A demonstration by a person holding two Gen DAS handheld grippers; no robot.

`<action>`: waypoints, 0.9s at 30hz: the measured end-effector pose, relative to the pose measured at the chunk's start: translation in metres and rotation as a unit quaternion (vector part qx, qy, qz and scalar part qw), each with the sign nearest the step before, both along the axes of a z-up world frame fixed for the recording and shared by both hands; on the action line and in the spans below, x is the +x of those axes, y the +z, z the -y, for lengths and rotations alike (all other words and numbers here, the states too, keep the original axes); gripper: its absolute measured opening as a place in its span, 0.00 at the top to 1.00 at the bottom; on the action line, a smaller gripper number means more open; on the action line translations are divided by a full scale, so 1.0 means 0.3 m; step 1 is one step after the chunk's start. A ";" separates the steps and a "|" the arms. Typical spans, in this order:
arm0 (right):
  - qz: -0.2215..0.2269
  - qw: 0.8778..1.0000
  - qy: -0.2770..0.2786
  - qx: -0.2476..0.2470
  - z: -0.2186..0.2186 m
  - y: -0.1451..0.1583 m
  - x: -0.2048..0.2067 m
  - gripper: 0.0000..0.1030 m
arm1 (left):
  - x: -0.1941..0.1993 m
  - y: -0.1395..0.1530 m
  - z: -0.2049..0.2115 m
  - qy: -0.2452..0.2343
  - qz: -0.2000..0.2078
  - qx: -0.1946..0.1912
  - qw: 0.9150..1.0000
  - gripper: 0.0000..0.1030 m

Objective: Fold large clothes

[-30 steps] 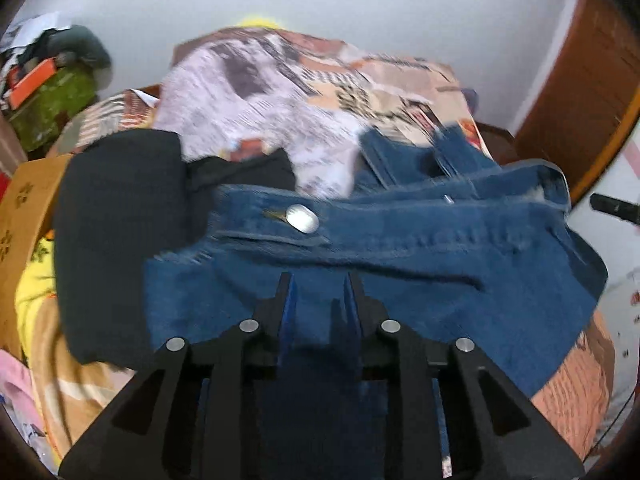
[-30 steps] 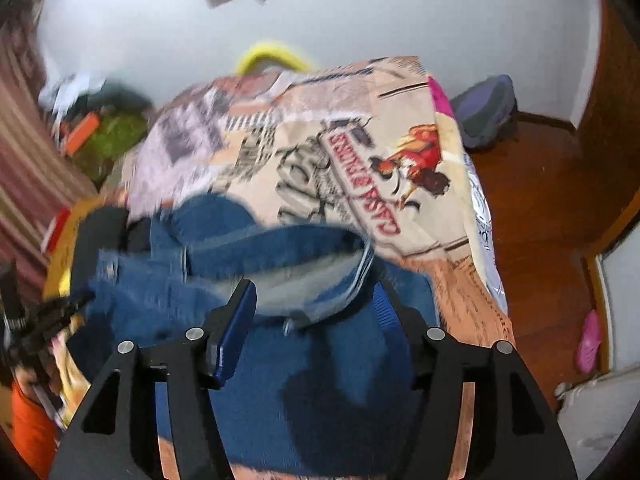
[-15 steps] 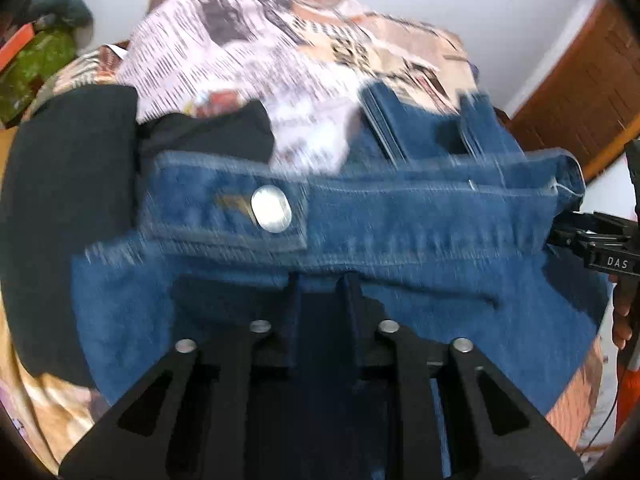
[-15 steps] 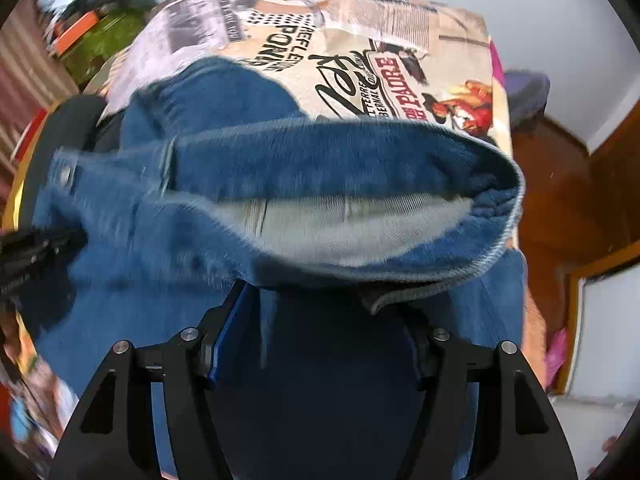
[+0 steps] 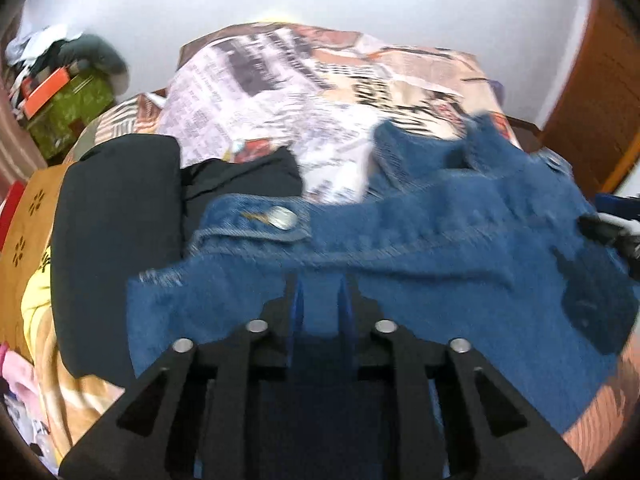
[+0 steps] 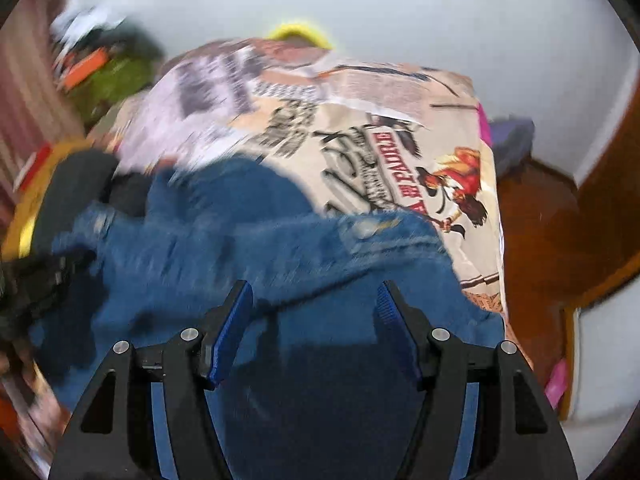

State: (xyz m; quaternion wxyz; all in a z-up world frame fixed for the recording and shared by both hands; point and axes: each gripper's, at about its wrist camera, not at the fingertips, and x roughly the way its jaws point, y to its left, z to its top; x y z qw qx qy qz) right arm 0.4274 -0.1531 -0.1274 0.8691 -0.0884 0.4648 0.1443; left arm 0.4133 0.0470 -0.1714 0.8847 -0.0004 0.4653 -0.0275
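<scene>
Denim, mid-blue and heavy, fills the near half of both views: the jeans [image 5: 420,240] lie crumpled across the near end of the patterned bedspread [image 5: 320,76], waistband and metal button [image 5: 282,216] toward the left, two legs trailing far and right. At the far left, black folded clothes [image 5: 116,240] sit beside the waistband, touching it; the left gripper [image 5: 320,300] has its fingers drawn close together with a fold of denim pinched between them, just near of the waistband; further right, the right gripper [image 6: 314,308] has its fingers spread wide, the cloth lying under and between them but not squeezed, so this side looks unheld. Both views are blurred, so seams are hard to place. To fold well, I judge the right side should close on the matching edge of the waistband first; then both should pull the band taut and level, lift clear of the black pile, and lay the denim flat before doubling it; dragging one-handed would likely twist the legs.
</scene>
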 end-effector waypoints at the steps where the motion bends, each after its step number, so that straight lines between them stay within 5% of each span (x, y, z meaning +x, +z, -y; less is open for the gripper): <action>1: -0.001 1.000 0.011 -0.008 -0.009 -0.007 -0.020 0.41 | -0.020 0.001 0.018 -0.010 0.003 0.000 1.000 0.65; 4: -0.014 0.998 0.042 -0.034 -0.038 -0.058 -0.087 0.41 | -0.098 0.003 0.074 -0.034 0.017 0.011 0.999 0.50; 7: -0.033 0.997 0.046 -0.044 -0.031 -0.108 -0.147 0.41 | -0.151 -0.010 0.107 -0.042 0.015 0.024 0.999 0.46; 10: -0.003 0.997 0.046 -0.056 -0.018 -0.093 -0.205 0.39 | -0.191 -0.031 0.109 -0.043 0.004 0.022 0.999 0.44; 18: -0.023 0.999 0.015 -0.018 0.064 -0.050 -0.290 0.39 | -0.285 -0.059 0.019 0.013 -0.008 -0.001 1.000 0.34; 27: -0.021 1.000 -0.008 -0.014 0.100 -0.004 -0.327 0.39 | -0.403 0.021 -0.145 0.091 0.005 -0.025 0.996 0.27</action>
